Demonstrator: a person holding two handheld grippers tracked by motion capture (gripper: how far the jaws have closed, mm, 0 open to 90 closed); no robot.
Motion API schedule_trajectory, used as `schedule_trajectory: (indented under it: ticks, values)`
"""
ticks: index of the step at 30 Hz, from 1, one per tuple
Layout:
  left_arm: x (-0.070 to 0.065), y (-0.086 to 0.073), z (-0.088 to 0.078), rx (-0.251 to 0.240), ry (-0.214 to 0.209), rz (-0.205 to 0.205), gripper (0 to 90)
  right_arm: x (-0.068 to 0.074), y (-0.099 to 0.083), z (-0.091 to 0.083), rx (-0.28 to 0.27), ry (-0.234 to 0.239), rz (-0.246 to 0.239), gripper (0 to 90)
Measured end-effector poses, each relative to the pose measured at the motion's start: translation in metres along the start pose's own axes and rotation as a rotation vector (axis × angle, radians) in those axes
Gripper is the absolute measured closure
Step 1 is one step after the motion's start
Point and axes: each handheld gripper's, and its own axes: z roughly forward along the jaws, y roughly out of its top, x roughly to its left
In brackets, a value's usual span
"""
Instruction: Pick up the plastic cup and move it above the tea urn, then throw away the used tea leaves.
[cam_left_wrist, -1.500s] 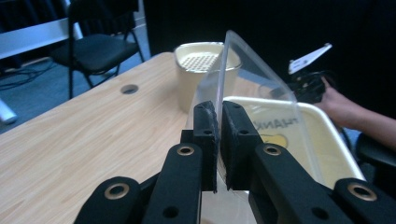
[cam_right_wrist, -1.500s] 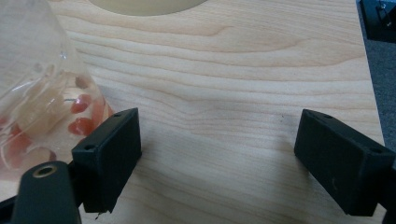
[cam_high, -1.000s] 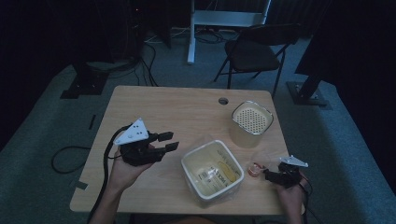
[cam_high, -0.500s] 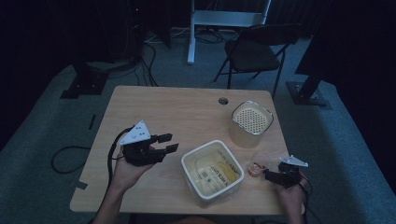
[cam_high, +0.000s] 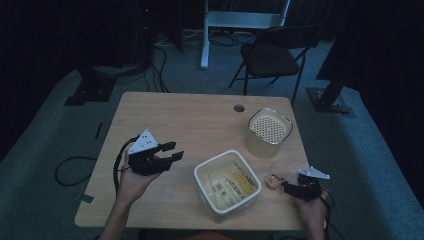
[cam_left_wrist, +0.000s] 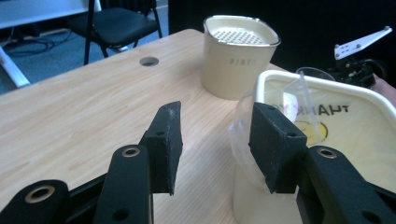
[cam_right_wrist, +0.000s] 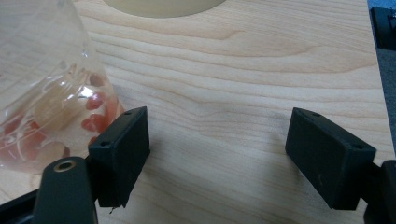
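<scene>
My left gripper (cam_high: 172, 151) hovers over the table left of a cream square tub (cam_high: 205, 172). Its jaws have just been opening and stand open on nothing (cam_left_wrist: 215, 140). A clear plastic bag (cam_left_wrist: 299, 105) hangs over the tub's (cam_left_wrist: 373, 95) near rim, just beyond the right jaw. My right gripper (cam_high: 286, 186) rests near the table's front right corner. Its jaws (cam_right_wrist: 217, 140) have just been closing, with only bare wood between them. A clear cup with red pieces (cam_right_wrist: 51, 107) stands outside the left jaw, also seen as the cup (cam_high: 272, 181) beside the tub.
A cream container with a perforated lid (cam_high: 270, 131) stands behind the tub on the right. A cable hole (cam_high: 239, 107) sits near the table's far edge. A black folding chair (cam_high: 272, 55) stands beyond the table. The table's left and far parts are bare wood.
My left gripper has sunk a little toward the table. The right hand has stayed where it was beside the cup.
</scene>
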Motion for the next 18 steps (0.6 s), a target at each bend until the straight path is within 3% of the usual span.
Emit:
schedule_trajectory:
  ticks: [13, 18]
  values:
    - [0.004, -0.0081, 0.0015, 0.01, 0.009, -0.014, 54.9, 0.0002, -0.0006, -0.0005, -0.001, 0.009, -0.007, 21.7]
    - [0.007, -0.0105, 0.0007, 0.001, 0.028, -0.014, 54.3, -0.0009, -0.0028, -0.0042, 0.013, 0.043, -0.038, 19.7]
